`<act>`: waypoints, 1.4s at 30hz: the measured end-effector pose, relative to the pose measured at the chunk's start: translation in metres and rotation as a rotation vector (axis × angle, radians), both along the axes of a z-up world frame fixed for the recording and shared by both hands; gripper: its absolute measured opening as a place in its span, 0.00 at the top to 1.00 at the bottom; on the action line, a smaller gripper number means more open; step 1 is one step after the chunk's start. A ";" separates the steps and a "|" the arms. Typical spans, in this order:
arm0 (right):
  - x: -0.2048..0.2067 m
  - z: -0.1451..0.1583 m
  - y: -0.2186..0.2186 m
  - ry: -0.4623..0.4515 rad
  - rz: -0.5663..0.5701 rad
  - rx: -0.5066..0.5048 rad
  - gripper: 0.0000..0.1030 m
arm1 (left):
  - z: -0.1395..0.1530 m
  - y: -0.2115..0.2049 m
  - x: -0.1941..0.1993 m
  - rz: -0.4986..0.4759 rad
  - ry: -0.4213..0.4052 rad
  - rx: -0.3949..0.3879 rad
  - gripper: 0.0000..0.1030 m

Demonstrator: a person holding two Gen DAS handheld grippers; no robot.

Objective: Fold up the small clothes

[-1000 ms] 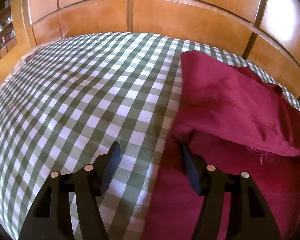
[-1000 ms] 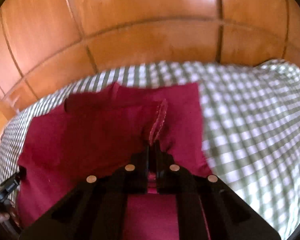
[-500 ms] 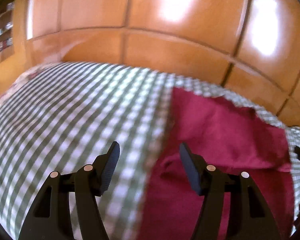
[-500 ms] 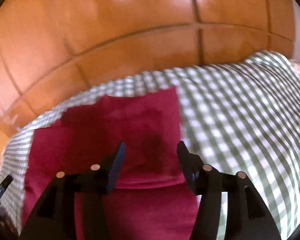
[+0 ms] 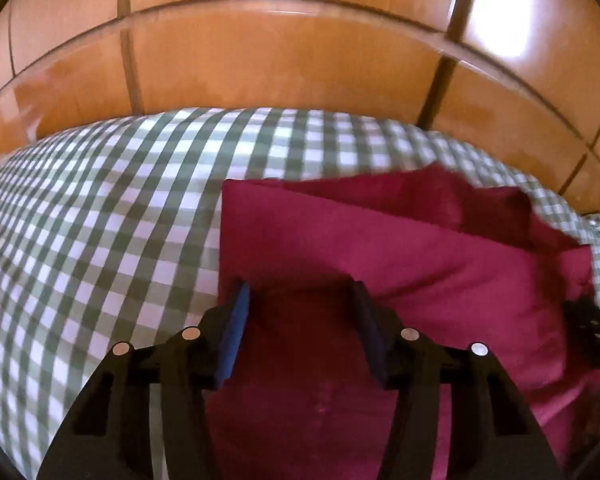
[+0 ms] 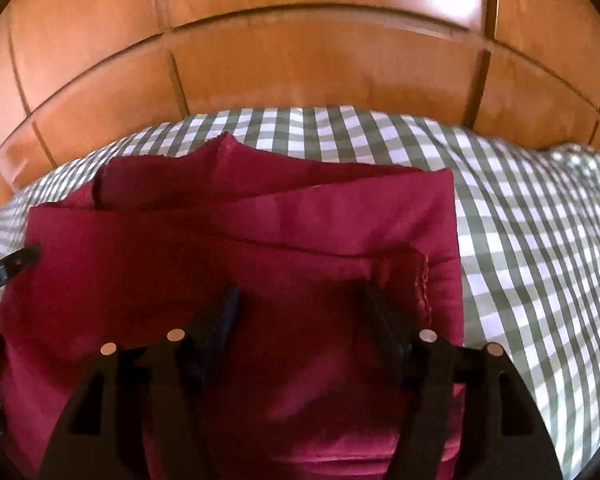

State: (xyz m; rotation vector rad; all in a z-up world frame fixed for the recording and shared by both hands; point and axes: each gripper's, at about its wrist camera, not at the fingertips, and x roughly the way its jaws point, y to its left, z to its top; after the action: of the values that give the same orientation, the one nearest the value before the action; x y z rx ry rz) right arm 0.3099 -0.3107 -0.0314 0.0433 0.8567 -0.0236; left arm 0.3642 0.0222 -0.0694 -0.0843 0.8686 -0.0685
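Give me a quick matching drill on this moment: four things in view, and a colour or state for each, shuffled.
Things:
1. red garment
2. checked cloth
3. wooden panels
4. left gripper

Descriptions:
A. glossy orange-brown, behind the bed
B. open, over the garment's left side
C. green and white, spread under everything
D. dark red, lying in overlapping layers

Pairs: 1-D, 2-C, 3-A, 4-B

checked cloth (image 5: 100, 220) bare left of garment (image 5: 380, 248); wood panelling (image 5: 300, 60) blocks beyond.
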 end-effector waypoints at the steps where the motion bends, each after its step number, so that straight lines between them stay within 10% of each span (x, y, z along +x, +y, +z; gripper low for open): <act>1: 0.000 -0.001 0.001 -0.001 0.000 -0.010 0.36 | -0.001 0.000 -0.002 0.001 -0.013 -0.002 0.50; 7: 0.001 0.003 0.002 0.003 -0.010 -0.039 0.34 | 0.013 0.006 -0.029 0.058 -0.024 0.005 0.47; 10: -0.013 0.019 0.007 -0.012 -0.022 -0.066 0.13 | 0.028 0.011 -0.065 0.063 -0.074 -0.034 0.37; 24: -0.169 0.021 -0.005 0.067 -0.021 0.041 0.05 | 0.008 0.030 -0.231 0.061 0.008 -0.073 0.34; 42: -0.268 0.013 -0.006 0.084 0.056 -0.003 0.03 | 0.005 0.038 -0.316 0.005 0.036 0.010 0.34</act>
State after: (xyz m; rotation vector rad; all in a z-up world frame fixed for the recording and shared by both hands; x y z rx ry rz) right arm 0.0419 -0.3170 -0.0181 0.0157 0.9410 0.0261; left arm 0.0478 0.0607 -0.0642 -0.0784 0.9043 -0.0584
